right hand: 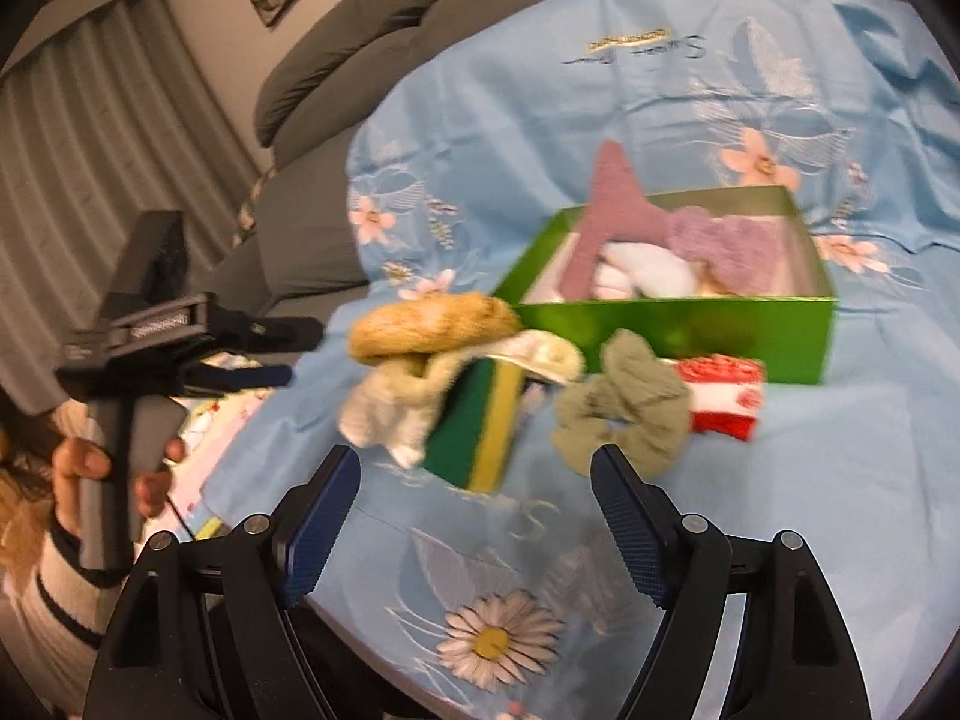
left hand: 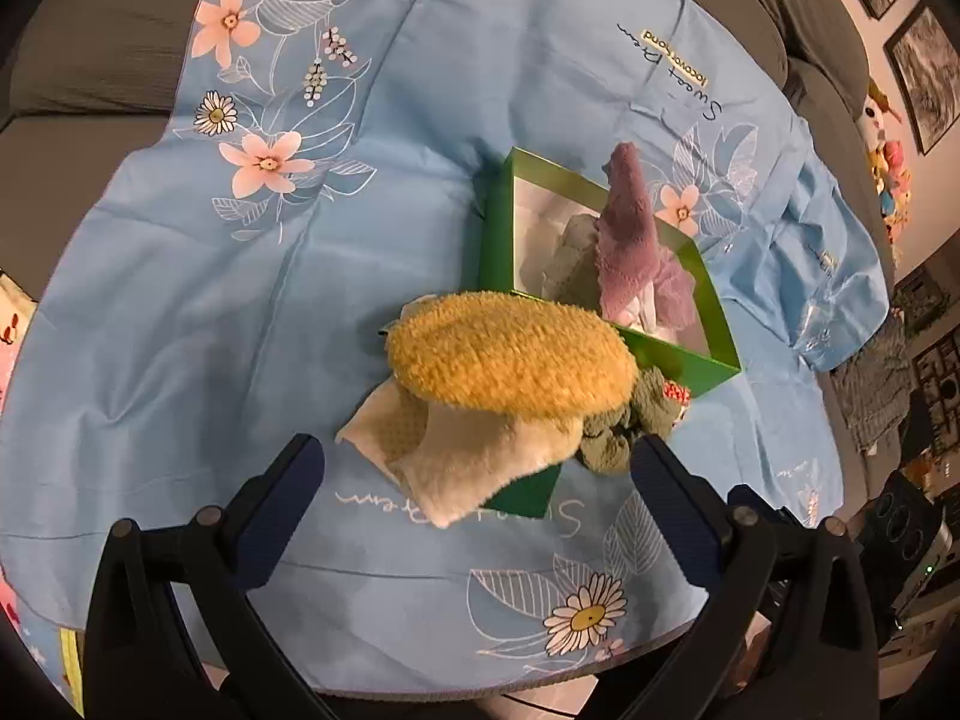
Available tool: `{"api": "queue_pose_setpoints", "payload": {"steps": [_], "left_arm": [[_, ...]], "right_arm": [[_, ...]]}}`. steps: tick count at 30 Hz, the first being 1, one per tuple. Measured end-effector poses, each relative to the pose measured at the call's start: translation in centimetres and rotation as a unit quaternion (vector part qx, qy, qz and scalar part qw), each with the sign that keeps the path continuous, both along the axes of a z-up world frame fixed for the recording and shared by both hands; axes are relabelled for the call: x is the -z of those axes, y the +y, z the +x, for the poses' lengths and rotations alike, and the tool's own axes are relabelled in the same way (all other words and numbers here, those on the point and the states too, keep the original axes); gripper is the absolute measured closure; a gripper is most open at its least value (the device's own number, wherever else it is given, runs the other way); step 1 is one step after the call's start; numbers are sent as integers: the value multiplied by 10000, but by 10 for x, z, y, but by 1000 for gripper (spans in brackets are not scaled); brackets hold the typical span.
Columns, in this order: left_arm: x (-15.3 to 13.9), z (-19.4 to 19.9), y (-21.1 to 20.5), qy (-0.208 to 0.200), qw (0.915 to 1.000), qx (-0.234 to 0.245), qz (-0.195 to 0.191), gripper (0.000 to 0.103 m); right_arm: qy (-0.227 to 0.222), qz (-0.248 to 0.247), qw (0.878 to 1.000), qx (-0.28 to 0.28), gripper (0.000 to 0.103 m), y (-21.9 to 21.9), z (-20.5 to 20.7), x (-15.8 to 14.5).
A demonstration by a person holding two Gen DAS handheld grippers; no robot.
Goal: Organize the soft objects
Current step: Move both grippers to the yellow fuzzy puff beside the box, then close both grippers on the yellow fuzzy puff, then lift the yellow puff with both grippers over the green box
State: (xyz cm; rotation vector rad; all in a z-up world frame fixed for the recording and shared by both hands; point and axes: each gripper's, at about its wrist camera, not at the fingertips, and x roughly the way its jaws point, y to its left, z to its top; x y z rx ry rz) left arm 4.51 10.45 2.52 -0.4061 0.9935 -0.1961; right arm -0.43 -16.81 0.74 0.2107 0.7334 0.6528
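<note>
- Left gripper [left hand: 477, 468]: jaws spread wide, nothing between the pads. It hangs over the near edge of the pile, pointing down at it. In the right wrist view it shows at far left [right hand: 288, 354], held in a hand [right hand: 90, 468] with a striped sleeve.
- Right gripper [right hand: 474, 474]: jaws spread wide, empty. It hovers near the sponge and the scrunchie, touching neither.
- Box [left hand: 498, 228]: green, open-topped, on the blue floral sheet [left hand: 240, 300]. A mauve cloth [left hand: 630, 222] drapes over its rim; grey-green fabric and something white lie inside.
- Pile just in front of the box, left side: yellow fuzzy pad [left hand: 510, 354] on top, cream cloth [left hand: 480, 450] beneath it, and a green sponge [right hand: 474, 426] with a yellow stripe partly tucked under the cloth.
- Grey-green scrunchie [right hand: 624, 408]: on the sheet right of the sponge, just in front of the box wall.
- Red-and-white cloth [right hand: 726, 396]: right of the scrunchie, against the box wall.
- Surface under the sheet: grey cushions; right wrist view is blurred.
</note>
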Motion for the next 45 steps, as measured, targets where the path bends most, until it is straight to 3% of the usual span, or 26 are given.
{"api": "queue_pose_setpoints", "payload": {"steps": [3,5,12,19,21,24,28,30,31,33,38,45], "left_arm": [[4,11,3,125,9995,75,-291,1],[10,21,5,301,9978,99,-577,1],[25,52,2,679,9918,138,-1072,1],[31,67,2,790,9890,145,-1242,4],[33,69,5,814,9882,92,-1296,11],[36,69,8,873,9892,6,-1179,28],[36,68,11,813,9878,29,-1328,45],[33,67,5,727,9896,121,-1237,61],[31,66,4,689,9904,137,-1187,64],[27,64,4,612,9905,167,-1219,65],[3,56,1,302,9916,271,-1229,66],[-55,59,-21,-183,9934,510,-1011,66]], "right_arm": [[-177,-97,9998,-54,23,15,6,-4],[-433,-427,9981,-109,23,29,11,-8],[-1073,-1033,9870,-598,23,71,40,-10],[-1106,-1221,9794,-1165,23,98,72,1],[-1058,-1258,9784,-1251,23,102,79,5],[-1010,-1314,9772,-1328,34,107,86,9],[-1064,-1398,9728,-1513,62,113,86,9],[-1135,-1487,9689,-1619,73,119,83,9],[-1168,-1539,9669,-1668,74,122,80,9],[-1248,-1697,9633,-1664,79,127,76,11],[-1452,-1457,9650,-1627,81,121,68,-4],[-1909,-1317,9620,-1444,81,110,63,-44]]}}
